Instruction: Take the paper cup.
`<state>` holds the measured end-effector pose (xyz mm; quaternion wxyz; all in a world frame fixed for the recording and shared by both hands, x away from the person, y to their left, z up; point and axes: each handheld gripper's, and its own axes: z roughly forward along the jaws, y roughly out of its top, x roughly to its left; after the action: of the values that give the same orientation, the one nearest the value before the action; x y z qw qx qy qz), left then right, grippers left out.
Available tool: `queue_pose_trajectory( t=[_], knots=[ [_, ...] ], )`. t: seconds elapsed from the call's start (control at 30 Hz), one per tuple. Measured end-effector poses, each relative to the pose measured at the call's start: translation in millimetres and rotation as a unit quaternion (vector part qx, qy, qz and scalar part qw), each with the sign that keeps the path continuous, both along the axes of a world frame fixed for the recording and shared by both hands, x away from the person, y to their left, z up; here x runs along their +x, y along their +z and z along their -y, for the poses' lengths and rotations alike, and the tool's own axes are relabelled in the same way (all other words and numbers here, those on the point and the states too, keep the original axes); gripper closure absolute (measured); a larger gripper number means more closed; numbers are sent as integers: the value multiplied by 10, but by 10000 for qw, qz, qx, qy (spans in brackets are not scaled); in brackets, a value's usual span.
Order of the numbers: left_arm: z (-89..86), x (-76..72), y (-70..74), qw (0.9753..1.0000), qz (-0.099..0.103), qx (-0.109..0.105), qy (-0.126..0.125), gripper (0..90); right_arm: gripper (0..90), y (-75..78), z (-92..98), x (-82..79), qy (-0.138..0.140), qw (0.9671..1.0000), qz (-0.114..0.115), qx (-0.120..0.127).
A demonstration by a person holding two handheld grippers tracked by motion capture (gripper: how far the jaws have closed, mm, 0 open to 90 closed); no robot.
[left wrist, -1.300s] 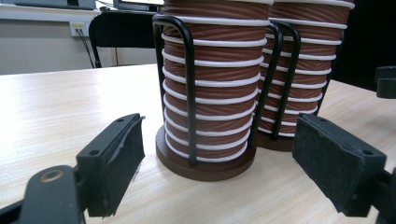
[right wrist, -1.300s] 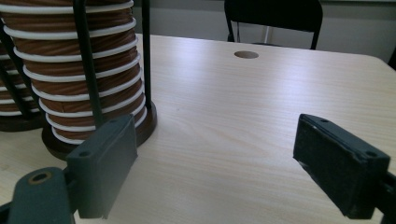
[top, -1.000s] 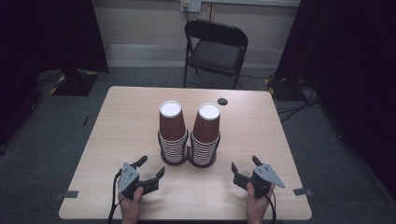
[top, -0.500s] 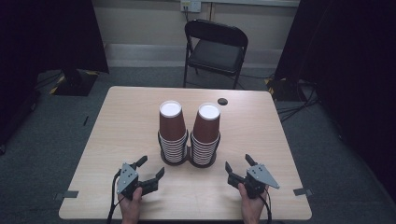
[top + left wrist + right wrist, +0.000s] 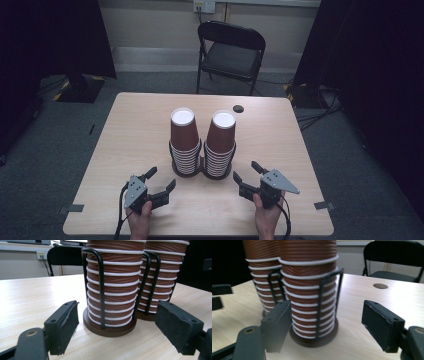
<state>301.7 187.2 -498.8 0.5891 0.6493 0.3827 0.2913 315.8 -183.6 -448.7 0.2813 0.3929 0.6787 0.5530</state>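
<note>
Both stacks of ribbed brown paper cups [image 5: 204,142], upright in black wire holders at table centre, stand just ahead of and between the wide-open left gripper [image 5: 159,183] and wide-open right gripper [image 5: 246,176], roughly equidistant.

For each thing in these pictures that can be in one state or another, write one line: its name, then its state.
Left gripper: open, holding nothing.
Right gripper: open, holding nothing.
Left cup stack: upright, nested in its wire holder.
Right cup stack: upright, nested in its wire holder.
Folding chair: unfolded, unoccupied.
</note>
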Motion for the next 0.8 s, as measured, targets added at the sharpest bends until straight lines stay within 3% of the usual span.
queue_pose_trajectory(
  t=[0.27,0.5,0.8],
  knots=[
    [3,0,0,10000,-10,9,-4,183,188,203,-47,34,293,9992,108,252],
    [3,-2,0,10000,-3,8,-4,182,135,472,-99,138,539,9970,268,487],
    [-2,-1,1,10000,16,27,-18,182,133,672,-153,295,635,9964,306,460]
  ],
)
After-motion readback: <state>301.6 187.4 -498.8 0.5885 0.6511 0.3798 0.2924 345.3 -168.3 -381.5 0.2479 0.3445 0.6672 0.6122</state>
